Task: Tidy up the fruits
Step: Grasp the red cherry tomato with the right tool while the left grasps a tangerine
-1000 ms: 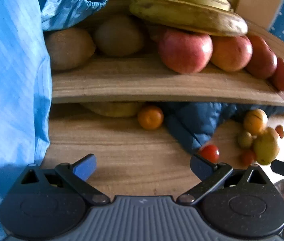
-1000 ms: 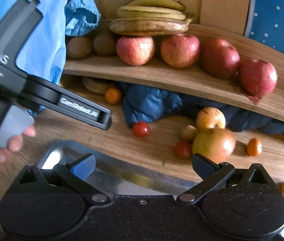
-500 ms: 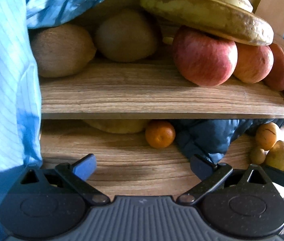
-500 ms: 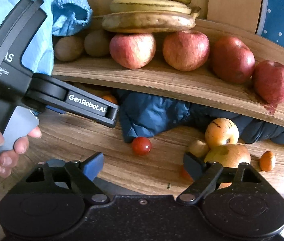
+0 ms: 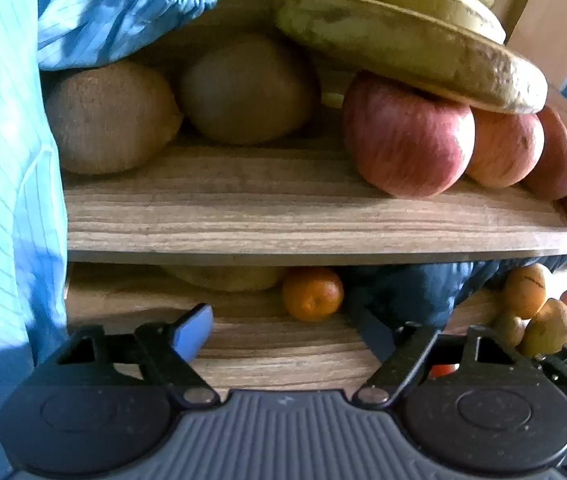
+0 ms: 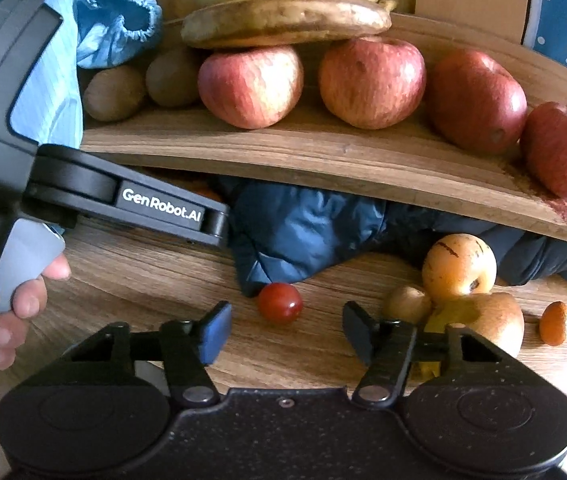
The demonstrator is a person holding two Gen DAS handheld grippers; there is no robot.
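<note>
While my right fingers close on empty air, the cherry tomato lies on the worktop just past their tips, centred on the gap; round, it has no long axis. My left fingers, wider and also closing empty, point at the mandarin under the shelf. So right hand is nearer the tomato: glossy, smooth, taut. Beyond lie matt pears, streaked apples, fuzzy kiwis
</note>
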